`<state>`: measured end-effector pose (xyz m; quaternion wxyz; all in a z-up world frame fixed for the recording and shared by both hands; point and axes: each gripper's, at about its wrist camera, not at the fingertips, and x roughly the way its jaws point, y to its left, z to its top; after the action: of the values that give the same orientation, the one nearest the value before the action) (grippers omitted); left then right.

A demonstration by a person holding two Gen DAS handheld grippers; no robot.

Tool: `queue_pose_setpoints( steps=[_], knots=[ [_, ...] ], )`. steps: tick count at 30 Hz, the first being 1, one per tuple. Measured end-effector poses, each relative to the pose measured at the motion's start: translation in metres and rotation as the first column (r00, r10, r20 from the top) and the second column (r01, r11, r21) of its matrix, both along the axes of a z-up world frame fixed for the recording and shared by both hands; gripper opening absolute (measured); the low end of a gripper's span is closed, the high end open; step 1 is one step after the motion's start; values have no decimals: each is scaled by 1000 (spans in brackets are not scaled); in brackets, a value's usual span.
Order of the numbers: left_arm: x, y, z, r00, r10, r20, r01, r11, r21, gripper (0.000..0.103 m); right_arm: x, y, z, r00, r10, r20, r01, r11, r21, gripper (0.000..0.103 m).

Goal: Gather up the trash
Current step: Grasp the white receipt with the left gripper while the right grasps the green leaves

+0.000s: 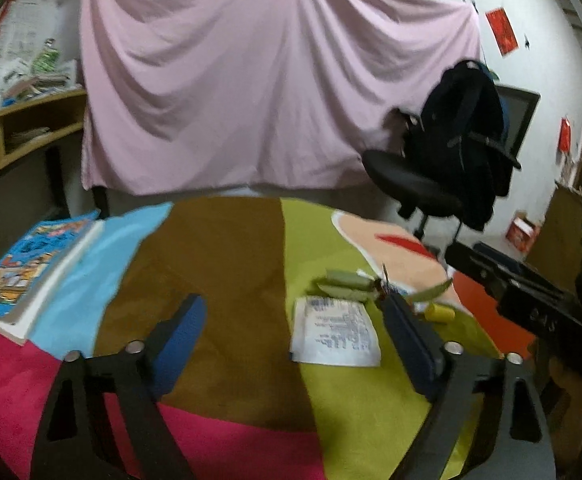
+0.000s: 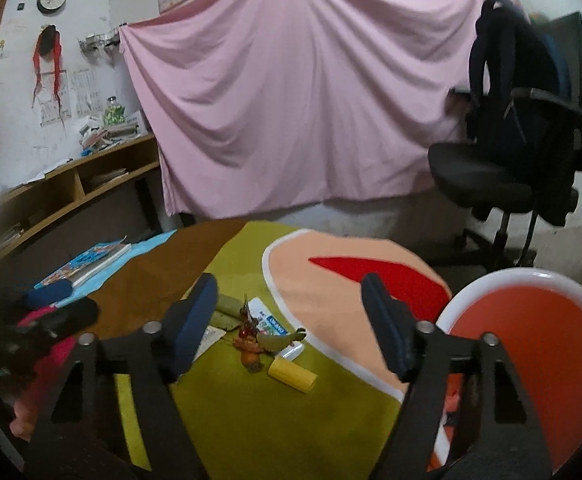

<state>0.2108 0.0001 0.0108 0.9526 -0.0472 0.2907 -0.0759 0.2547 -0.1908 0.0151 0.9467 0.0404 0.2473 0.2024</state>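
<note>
Both grippers hang spread and empty: left gripper (image 1: 295, 324) over the receipt (image 1: 335, 330), right gripper (image 2: 291, 312) above the scrap pile (image 2: 259, 340), presumably for pickup.

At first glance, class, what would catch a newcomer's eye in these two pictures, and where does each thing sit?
The big pink sheet draped over the back wall dominates both views. Below it lies the patchwork tablecloth of brown, lime, blue and magenta, with a small heap of litter near its middle: a printed paper slip, a yellow cylinder and crumpled scraps. A black office chair stands at the right.
</note>
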Motion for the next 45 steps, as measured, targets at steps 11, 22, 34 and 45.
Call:
queue_pose_setpoints(
  steps=[11,22,34,45],
  knots=[
    [32,-19,-18,972,-127,-198,133,991,17,62,16,8,-10,993,43,-109,-45,999,-17,72],
    [50,-25,-29,947,-143,-289,154,988,18,60,22,11,-15,986,58,-158,-63,998,-25,68],
    [53,-12,-34,951,-96,-294,98,995,-5,29,29,17,-18,977,68,-204,-77,996,-37,68],
    [52,22,-27,956,-59,-287,12,986,-165,5,44,45,-25,956,138,-258,-167,982,-94,67]
  ],
)
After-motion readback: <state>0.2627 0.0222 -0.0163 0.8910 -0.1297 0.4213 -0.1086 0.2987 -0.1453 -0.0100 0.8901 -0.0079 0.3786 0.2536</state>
